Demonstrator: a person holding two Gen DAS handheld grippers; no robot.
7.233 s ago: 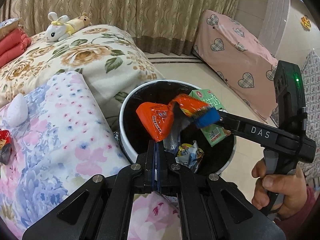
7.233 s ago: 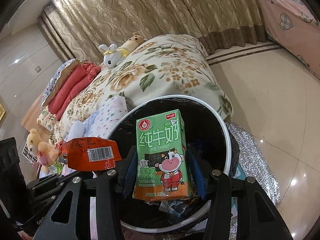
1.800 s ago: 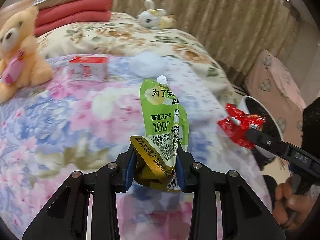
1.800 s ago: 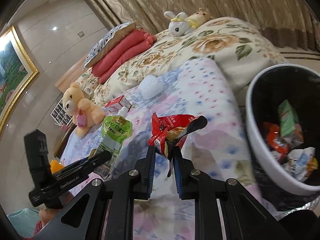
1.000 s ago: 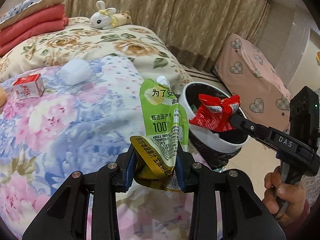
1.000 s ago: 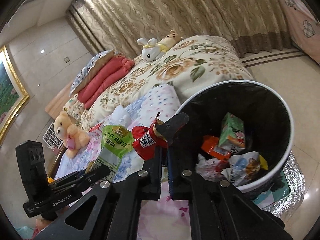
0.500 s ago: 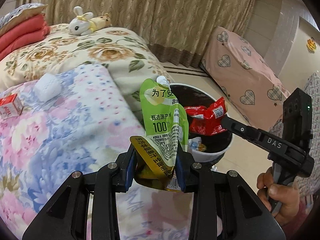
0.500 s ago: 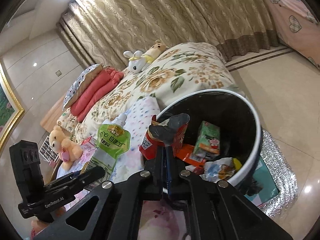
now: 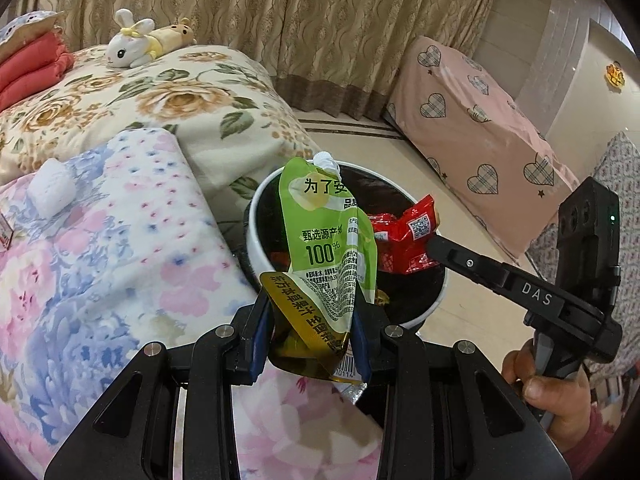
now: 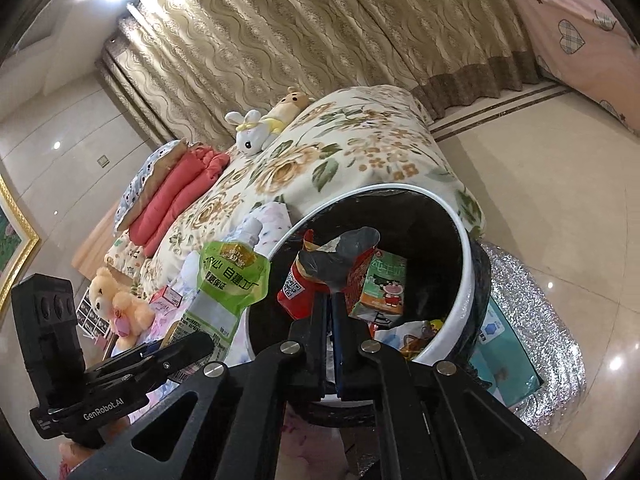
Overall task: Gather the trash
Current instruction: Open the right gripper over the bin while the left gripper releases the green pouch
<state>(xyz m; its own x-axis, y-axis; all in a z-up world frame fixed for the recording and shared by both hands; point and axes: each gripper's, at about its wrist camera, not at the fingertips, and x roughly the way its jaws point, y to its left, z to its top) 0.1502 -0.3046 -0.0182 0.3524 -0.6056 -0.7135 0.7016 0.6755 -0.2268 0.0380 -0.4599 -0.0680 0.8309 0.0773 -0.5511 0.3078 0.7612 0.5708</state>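
Note:
My left gripper point(image 9: 309, 340) is shut on a green spouted drink pouch point(image 9: 328, 252), held upright just over the near rim of the white bin point(image 9: 256, 248) with its black liner. In the right wrist view the same pouch point(image 10: 228, 280) hangs left of the bin point(image 10: 466, 264). My right gripper point(image 10: 329, 340) is shut on a crumpled red snack wrapper point(image 10: 298, 286), held above the bin's opening. From the left wrist view that wrapper point(image 9: 404, 244) sits over the bin's middle at the right gripper's tip. A green milk carton point(image 10: 384, 284) and other wrappers lie inside the bin.
The bin stands on the floor against a bed with floral quilts point(image 9: 120, 240). A small red-and-white carton point(image 10: 170, 296) and a white lump point(image 9: 52, 192) lie on the bed, with soft toys point(image 9: 136, 40) further back. A silver mat point(image 10: 536, 320) lies under the bin; a pink covered box point(image 9: 472, 120) stands behind.
Both grippers have swung from over the bed toward the bin. The pouch now reaches the bin's near rim, and the red wrapper hangs over its opening. Both grips are unchanged.

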